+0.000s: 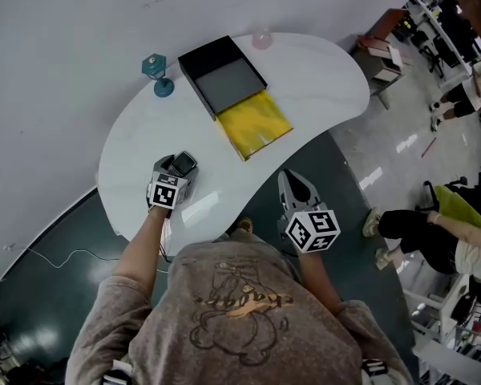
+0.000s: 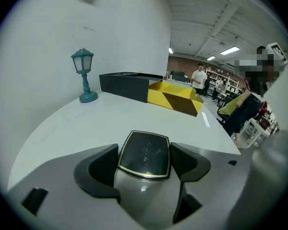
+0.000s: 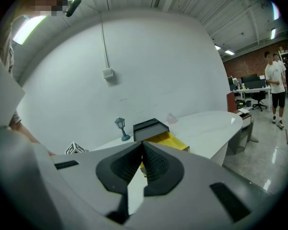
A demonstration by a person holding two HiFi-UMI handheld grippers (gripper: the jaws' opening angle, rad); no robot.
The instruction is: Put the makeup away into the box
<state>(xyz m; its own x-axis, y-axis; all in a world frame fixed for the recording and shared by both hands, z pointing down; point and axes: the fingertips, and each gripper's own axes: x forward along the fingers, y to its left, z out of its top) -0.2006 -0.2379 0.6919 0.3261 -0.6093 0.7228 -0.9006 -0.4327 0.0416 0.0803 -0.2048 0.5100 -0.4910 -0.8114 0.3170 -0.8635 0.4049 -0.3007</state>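
Left gripper [image 2: 145,158] jaws stand wide, one pad against each side edge of the compact [image 2: 144,151], with no gap visible on either side. Right gripper [image 3: 143,150] jaws are pressed together with nothing between them; the head view shows it held off the counter's [image 1: 321,79] near edge. The compact is dark, nearly square, gold-rimmed, and lies flat on the counter with its lid up. Its slightly longer axis runs along the left jaws' line, with the far edge pointing toward the box [image 1: 222,74]. It sits at the near left of the counter, well apart from the box. The box is black, open at the top, with a grey lining showing inside. A yellow tray-like section [image 1: 254,123] adjoins its near end; in the left gripper view this section shows a dark diagonal band on its side. A teal lamp ornament [image 1: 155,72] stands left of the box, near the wall.
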